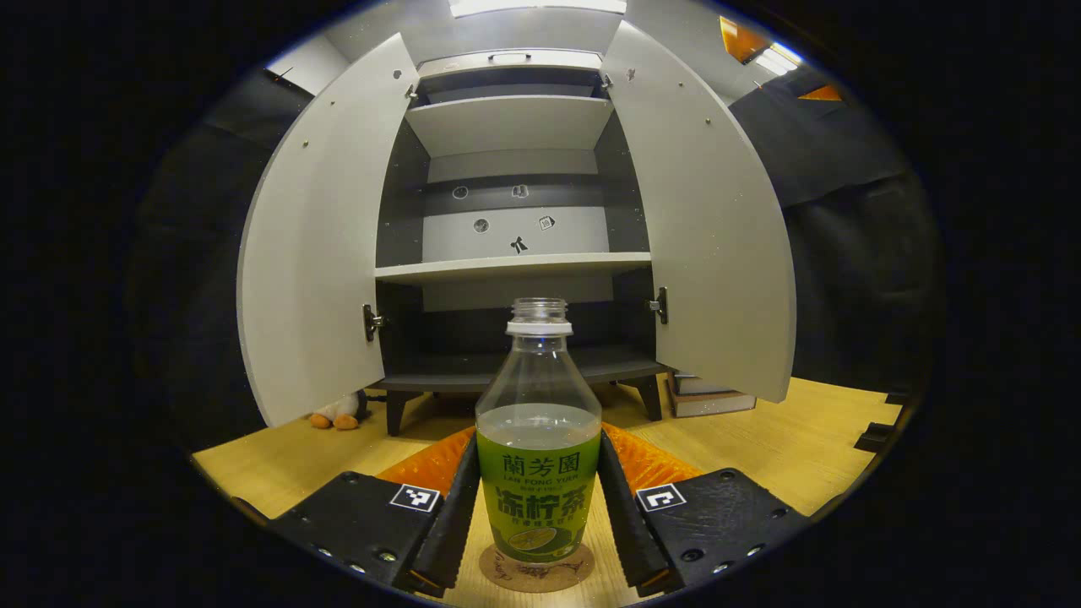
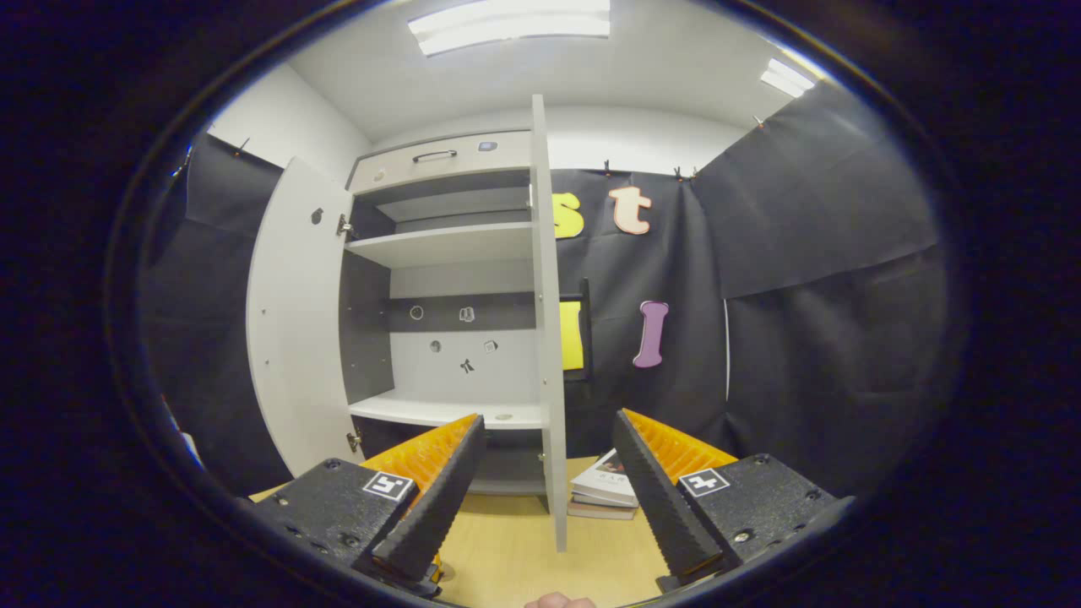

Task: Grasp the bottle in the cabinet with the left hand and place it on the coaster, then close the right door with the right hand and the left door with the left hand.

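Green-labelled and capless, the bottle (image 1: 539, 439) stands upright on the round coaster (image 1: 537, 570) on the wooden table (image 1: 785, 447), between the fingers of the left gripper (image 1: 539, 528). Both fingers lie against its sides, grasping it. Behind it the cabinet (image 1: 515, 245) has both doors swung wide. The right gripper (image 2: 547, 494) hangs released, fingers well apart, with the right door (image 2: 549, 338) edge-on between them, farther off and untouched.

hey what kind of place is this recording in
Probably a staged booth, not a real home: black cloth wall behind a white cabinet on a wooden table, with a bottle on a coaster.
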Action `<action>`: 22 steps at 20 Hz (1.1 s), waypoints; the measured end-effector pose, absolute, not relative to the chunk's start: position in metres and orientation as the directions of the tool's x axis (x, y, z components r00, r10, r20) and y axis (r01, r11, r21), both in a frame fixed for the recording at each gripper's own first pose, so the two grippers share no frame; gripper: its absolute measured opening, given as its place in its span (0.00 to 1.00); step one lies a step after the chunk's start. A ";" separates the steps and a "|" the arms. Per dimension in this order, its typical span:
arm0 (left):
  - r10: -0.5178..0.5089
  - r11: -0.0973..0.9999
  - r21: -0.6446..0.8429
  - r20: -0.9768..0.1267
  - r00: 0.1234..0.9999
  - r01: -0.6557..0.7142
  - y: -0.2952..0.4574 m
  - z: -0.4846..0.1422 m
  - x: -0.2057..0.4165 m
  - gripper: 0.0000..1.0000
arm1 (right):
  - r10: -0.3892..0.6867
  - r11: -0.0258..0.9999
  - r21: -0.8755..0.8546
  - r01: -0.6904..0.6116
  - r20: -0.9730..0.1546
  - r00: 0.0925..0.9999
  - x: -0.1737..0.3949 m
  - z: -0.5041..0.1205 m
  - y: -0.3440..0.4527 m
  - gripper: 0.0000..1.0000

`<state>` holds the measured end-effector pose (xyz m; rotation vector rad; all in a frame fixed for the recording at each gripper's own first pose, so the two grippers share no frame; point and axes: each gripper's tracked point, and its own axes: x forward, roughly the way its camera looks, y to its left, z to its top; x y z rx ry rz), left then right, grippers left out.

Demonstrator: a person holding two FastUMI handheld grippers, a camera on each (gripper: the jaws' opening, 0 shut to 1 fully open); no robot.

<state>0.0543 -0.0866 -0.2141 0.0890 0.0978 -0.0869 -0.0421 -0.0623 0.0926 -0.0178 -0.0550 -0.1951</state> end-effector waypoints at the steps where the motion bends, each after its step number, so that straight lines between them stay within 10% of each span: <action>1: -0.076 0.994 0.076 -0.108 0.991 0.084 -0.085 -0.220 0.053 0.69 | -0.204 0.978 -0.022 0.205 0.052 0.978 -0.044 0.091 -0.064 0.99; 22: -0.092 0.994 0.048 -0.161 0.983 0.101 -0.083 -0.227 0.039 0.94 | -0.169 0.985 -0.018 0.169 -0.019 0.985 -0.032 0.064 -0.060 0.99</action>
